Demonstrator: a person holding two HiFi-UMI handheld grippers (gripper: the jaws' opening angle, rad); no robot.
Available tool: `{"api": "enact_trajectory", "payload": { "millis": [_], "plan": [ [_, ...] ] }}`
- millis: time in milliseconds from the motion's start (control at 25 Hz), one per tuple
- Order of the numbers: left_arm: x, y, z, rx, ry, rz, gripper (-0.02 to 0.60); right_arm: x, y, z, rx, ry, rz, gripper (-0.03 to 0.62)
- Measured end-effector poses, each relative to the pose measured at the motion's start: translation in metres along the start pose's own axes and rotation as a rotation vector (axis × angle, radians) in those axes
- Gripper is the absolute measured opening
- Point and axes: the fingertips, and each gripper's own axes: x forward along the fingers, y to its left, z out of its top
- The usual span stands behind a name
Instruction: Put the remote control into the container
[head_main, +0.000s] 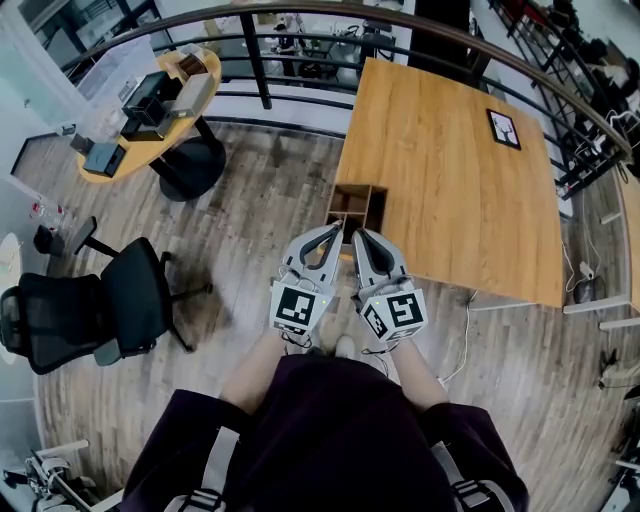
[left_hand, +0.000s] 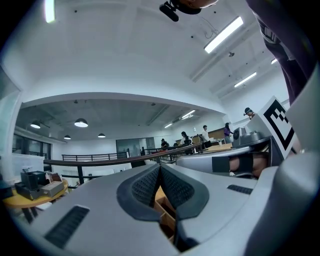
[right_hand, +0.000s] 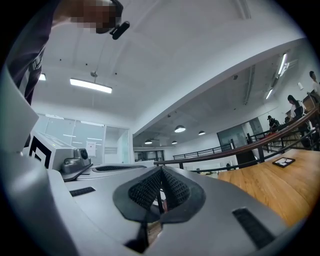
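Observation:
A small wooden container (head_main: 357, 206) with open compartments stands at the near left corner of the long wooden table (head_main: 450, 190). Far back on that table lies a flat black thing (head_main: 503, 128); I cannot tell whether it is the remote control. Both grippers are held side by side in front of the person, tips just short of the container. My left gripper (head_main: 337, 229) is shut, pads together (left_hand: 160, 168), nothing between them. My right gripper (head_main: 359, 236) is likewise shut and empty (right_hand: 161, 170). Part of the container (left_hand: 165, 208) shows under the left jaws.
A black office chair (head_main: 92, 312) stands on the wood floor at the left. A round yellow table (head_main: 150, 110) with equipment is at the back left. A curved railing (head_main: 300, 52) runs behind the tables. Cables (head_main: 588, 270) lie at the right. Several people (left_hand: 205, 134) stand far off.

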Motion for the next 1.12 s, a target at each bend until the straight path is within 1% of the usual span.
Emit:
{"api": "enact_trajectory", "payload": {
  "millis": [80, 160, 400, 760, 840, 960, 1120],
  "plan": [
    [-0.001, 0.002, -0.002, -0.024, 0.013, -0.001, 0.012, 0.001, 0.002, 0.001, -0.005, 0.001, 0.008, 0.017],
    [-0.002, 0.007, -0.002, -0.036, 0.008, 0.006, 0.012, 0.003, 0.004, 0.002, -0.013, 0.001, 0.015, 0.017],
    [-0.012, 0.016, 0.0, -0.024, 0.003, 0.025, 0.012, 0.007, 0.016, -0.001, -0.009, 0.001, 0.035, 0.017],
    [-0.018, 0.021, -0.001, -0.036, 0.01, 0.042, 0.012, 0.009, 0.021, 0.0, -0.005, 0.005, 0.044, 0.017],
    [-0.018, 0.02, 0.001, -0.031, -0.002, 0.042, 0.012, 0.008, 0.02, -0.001, -0.007, 0.005, 0.042, 0.017],
    [-0.018, 0.022, 0.005, -0.017, -0.063, 0.05, 0.012, 0.006, 0.021, -0.004, -0.011, 0.004, 0.046, 0.017],
    [-0.02, 0.023, 0.005, -0.019, -0.077, 0.055, 0.012, 0.006, 0.023, -0.005, -0.015, 0.008, 0.044, 0.017]
  ]
}}
